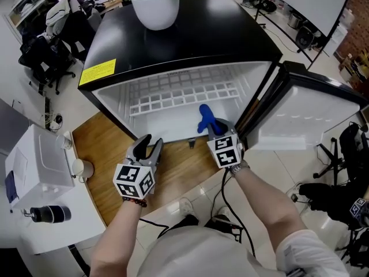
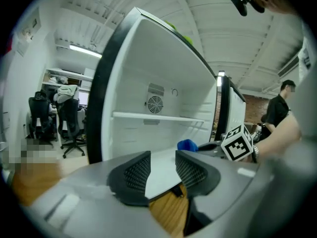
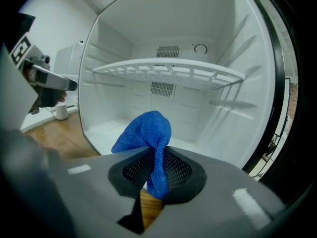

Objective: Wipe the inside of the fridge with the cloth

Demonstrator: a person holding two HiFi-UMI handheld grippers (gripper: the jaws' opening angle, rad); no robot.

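cloth (image 3: 146, 128): pinched in right gripper (image 3: 156, 170), standing upright; fridge (image 3: 208, 128) interior straight ahead, frame centre
left gripper (image 2: 161, 170): jaws spread, empty, farther out

both forearms reach forward side by side, bare to the wrist. the left forearm (image 1: 112, 238) ends at the left gripper (image 1: 149, 144), which points ahead and slightly down; its fingers (image 2: 137, 171) stand apart with nothing between them. the right forearm (image 1: 266, 196) comes in from the right and carries the right gripper (image 1: 214, 130) a little further forward, tilted down, its fingers (image 3: 176, 168) pressed together on a fold of the cloth (image 3: 146, 130).
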